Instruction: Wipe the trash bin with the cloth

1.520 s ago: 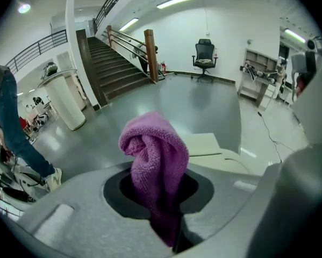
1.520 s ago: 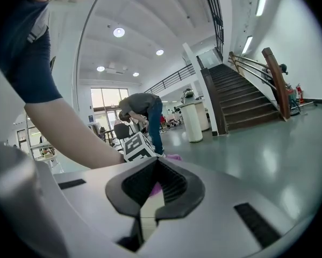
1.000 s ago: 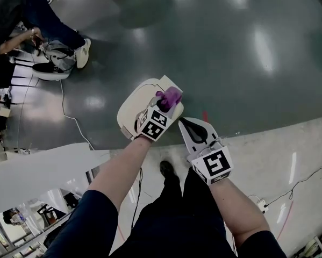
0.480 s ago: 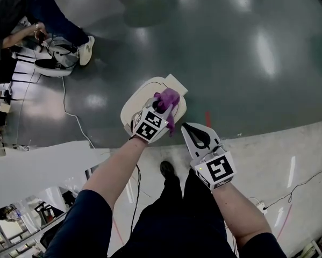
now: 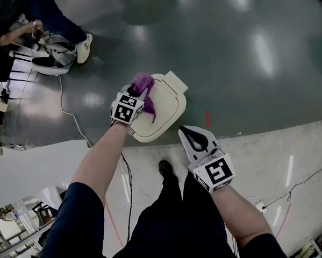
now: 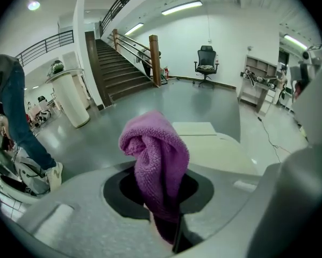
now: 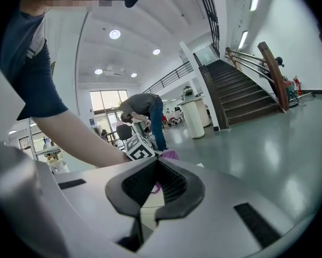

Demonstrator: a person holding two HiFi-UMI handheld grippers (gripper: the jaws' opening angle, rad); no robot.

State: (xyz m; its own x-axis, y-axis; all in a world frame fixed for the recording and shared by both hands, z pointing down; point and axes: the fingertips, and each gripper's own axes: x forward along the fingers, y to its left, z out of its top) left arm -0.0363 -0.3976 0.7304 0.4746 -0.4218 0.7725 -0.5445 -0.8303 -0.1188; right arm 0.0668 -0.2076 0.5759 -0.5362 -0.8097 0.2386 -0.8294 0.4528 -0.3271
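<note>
Leftward travel of the left gripper (image 5: 134,93) is the change: it now sits at the far-left edge of the trash bin (image 5: 166,109) lid, whereas earlier it was over the lid's right side. Its jaws pinch the purple cloth (image 5: 144,84), which hangs down onto the lid. The right gripper (image 5: 194,137) stays beside the bin, jaws pressed together and empty. By judgement, one pass across the lid is complete; the bin's sides probably remain unwiped.
</note>
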